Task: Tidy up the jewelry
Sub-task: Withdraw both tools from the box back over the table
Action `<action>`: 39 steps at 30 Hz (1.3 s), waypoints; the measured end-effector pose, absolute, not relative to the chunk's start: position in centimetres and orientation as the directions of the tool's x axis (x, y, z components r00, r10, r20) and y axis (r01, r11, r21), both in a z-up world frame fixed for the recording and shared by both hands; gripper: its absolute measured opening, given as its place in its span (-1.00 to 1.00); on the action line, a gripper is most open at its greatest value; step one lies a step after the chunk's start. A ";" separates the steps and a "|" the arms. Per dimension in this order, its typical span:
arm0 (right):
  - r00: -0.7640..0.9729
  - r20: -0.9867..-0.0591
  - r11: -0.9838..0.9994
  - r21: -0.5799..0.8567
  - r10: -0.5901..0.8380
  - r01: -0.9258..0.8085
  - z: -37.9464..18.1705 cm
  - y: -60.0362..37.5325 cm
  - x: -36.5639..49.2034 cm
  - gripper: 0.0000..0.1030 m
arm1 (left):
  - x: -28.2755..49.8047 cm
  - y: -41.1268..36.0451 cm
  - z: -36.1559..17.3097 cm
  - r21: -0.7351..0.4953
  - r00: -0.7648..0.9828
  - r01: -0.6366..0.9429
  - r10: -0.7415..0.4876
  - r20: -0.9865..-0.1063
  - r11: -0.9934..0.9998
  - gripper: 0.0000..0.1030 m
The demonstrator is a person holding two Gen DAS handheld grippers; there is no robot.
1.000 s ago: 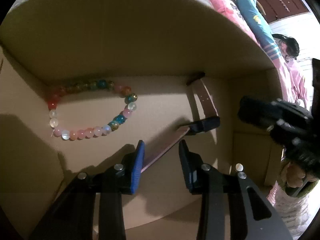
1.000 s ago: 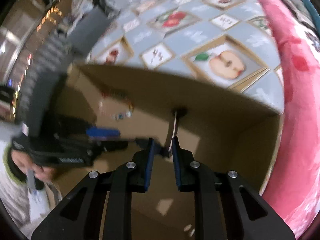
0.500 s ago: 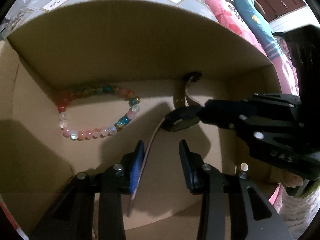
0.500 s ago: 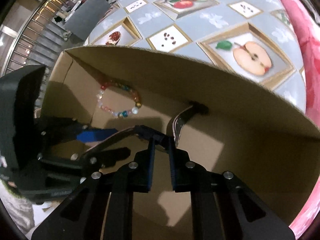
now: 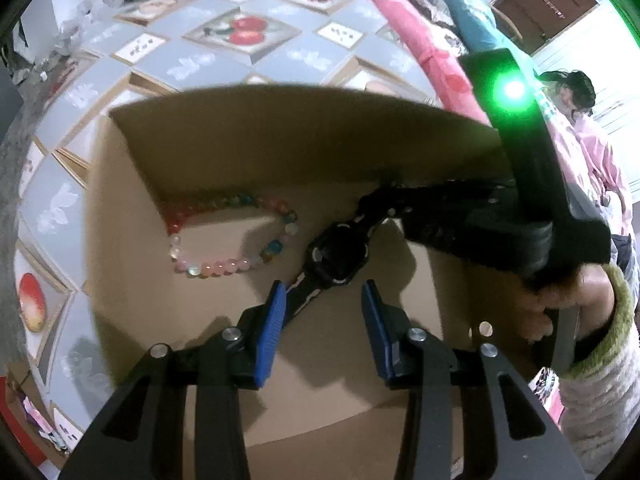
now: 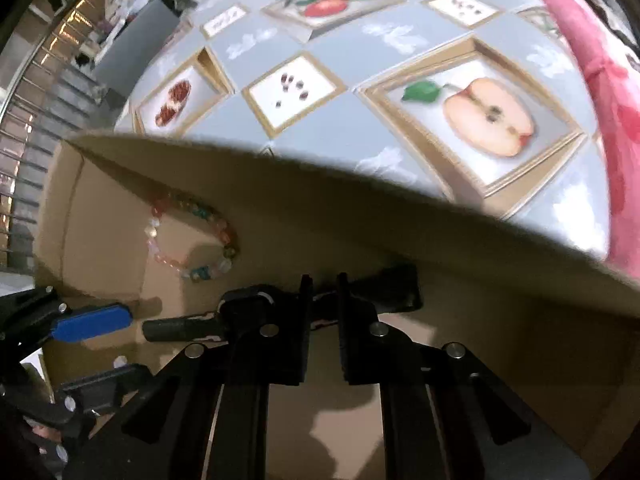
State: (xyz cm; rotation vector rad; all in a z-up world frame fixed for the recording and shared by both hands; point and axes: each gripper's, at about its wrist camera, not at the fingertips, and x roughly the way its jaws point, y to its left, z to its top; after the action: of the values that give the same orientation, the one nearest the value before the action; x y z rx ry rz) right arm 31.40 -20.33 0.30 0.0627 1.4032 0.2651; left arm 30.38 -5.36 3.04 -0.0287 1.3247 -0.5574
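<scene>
Cardboard box (image 5: 280,152): one bead bracelet (image 5: 232,240), one watch (image 5: 338,256), right tool (image 6: 322,292) gripping strap.

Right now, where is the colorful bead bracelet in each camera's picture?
Left wrist view: the bead bracelet lies on the cardboard box floor, left of center, beside the black watch.
Right wrist view: the bracelet sits left of center, near the box's far wall.
Shared landmark: the watch, to the bracelet's right in both.
</scene>
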 end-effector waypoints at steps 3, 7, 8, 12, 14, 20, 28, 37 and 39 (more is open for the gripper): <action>0.178 -0.957 0.961 0.193 0.228 -0.196 1.9 -20.4 30.8 -0.65 | 29.7 -4.1 4.3 -0.341 0.172 0.370 -0.425 -0.889 0.864 -0.26; 0.158 -0.963 0.933 0.158 0.218 -0.324 2.2 -17.8 29.7 -0.22 | 28.2 -2.6 6.2 -0.325 0.261 0.373 -0.434 -0.862 0.869 -0.26; 0.149 -0.967 0.925 0.142 0.205 -0.352 1.9 -17.1 29.5 -0.19 | 27.6 -2.3 6.8 -0.318 0.280 0.380 -0.436 -0.855 0.869 -0.25; 0.111 -0.981 0.900 0.101 0.162 -0.424 0.1 -14.4 28.5 -0.08 | 25.2 -0.5 8.9 -0.306 0.371 0.389 -0.452 -0.811 0.869 -0.14; 0.106 -0.984 0.897 0.080 0.140 -0.434 -0.6 -13.9 28.2 -0.01 | 23.9 0.5 9.5 -0.299 0.403 0.387 -0.452 -0.796 0.872 -0.10; 0.135 -0.984 0.931 0.060 0.115 -0.360 -0.8 -14.7 28.8 -0.01 | 20.2 3.7 9.3 -0.298 0.473 0.339 -0.436 -0.766 0.892 -0.09; 0.178 -0.976 0.964 0.073 0.121 -0.255 -0.8 -15.7 29.2 0.01 | 15.3 6.6 7.4 -0.345 0.523 0.266 -0.435 -0.733 0.900 -0.07; 0.359 -0.925 0.968 0.032 0.123 -0.249 5.9 -15.3 24.3 0.06 | 11.6 8.5 5.7 -0.336 0.564 0.199 -0.388 -0.729 0.921 0.04; 0.427 -0.890 0.964 0.046 0.159 -0.263 9.0 -16.0 22.4 0.13 | 11.2 8.6 5.2 -0.317 0.568 0.183 -0.363 -0.739 0.931 0.05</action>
State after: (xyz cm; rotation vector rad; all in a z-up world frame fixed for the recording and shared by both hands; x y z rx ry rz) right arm 22.39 -16.04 9.04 -0.1055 1.0992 0.2641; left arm 11.21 8.62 5.21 -0.2144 0.9135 -0.3236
